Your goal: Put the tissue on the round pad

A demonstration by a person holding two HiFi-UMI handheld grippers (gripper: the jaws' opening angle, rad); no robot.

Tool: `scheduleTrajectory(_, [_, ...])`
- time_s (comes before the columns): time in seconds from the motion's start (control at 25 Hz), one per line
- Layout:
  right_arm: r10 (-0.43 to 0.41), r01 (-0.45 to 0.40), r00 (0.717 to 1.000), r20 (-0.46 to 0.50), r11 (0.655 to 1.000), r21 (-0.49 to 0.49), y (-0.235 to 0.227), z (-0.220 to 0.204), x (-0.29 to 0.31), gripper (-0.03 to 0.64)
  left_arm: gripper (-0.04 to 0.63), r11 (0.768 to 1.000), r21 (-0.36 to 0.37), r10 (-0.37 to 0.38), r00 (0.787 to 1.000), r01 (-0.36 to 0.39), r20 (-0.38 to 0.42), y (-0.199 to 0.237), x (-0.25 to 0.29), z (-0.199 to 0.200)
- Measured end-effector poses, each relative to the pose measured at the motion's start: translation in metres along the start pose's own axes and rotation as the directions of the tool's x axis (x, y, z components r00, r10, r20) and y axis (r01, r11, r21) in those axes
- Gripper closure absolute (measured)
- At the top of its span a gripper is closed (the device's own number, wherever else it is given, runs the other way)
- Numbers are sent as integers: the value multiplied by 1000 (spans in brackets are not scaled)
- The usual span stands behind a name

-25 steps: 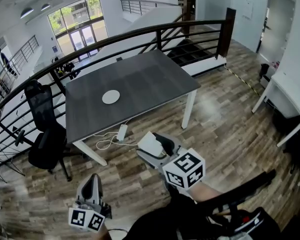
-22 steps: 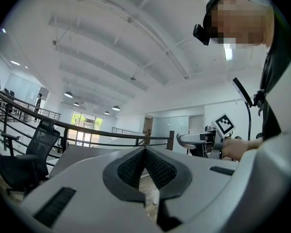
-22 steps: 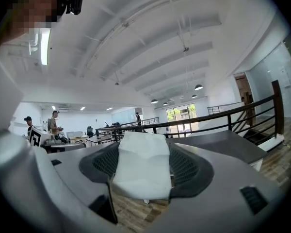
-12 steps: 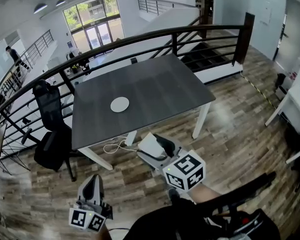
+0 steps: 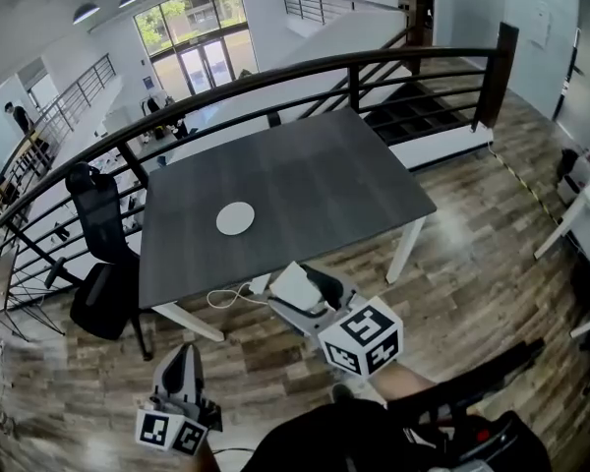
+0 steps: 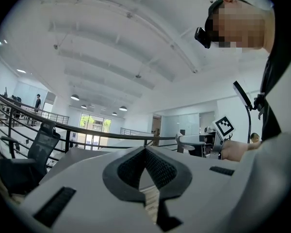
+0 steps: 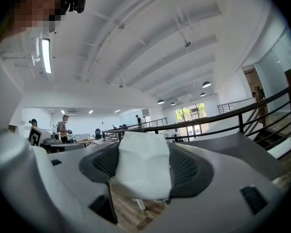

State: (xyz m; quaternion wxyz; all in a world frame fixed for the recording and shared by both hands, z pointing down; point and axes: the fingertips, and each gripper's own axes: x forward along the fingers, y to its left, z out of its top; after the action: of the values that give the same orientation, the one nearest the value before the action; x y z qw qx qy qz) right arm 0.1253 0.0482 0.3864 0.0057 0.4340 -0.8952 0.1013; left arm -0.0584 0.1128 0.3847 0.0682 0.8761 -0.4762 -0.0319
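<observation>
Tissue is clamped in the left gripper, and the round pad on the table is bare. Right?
Not quite. The tissue is clamped in the right gripper, not the left, as the right gripper view shows. The left gripper is shut on nothing. The round pad on the table is bare, as you said.

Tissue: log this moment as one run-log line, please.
right gripper: shut on tissue | left gripper: shut, empty | round pad: bare on table
</observation>
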Motion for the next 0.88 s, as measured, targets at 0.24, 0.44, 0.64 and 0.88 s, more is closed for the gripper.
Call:
scheduleTrajectory(0.24, [26,-26,1000,-9,1000,8,-49,4,12,291,592,1000,-2,24,1000,-24,6,-6,52,0])
scheduleTrajectory(0.44, [56,-56,998,-6,998,10,-76,9,18,291,591,999,6,48,999,-48,12,-16,77,-1])
scheduleTrajectory(0.64, [92,-92,996,2,996,7,-90,15,19,291,592,997,9,71,997,-71,1,-26,92,-3])
scheduleTrajectory(0.88, [90,-90,996,11,995,34,-105,15,32,291,592,997,11,71,997,-71,5,-21,105,3])
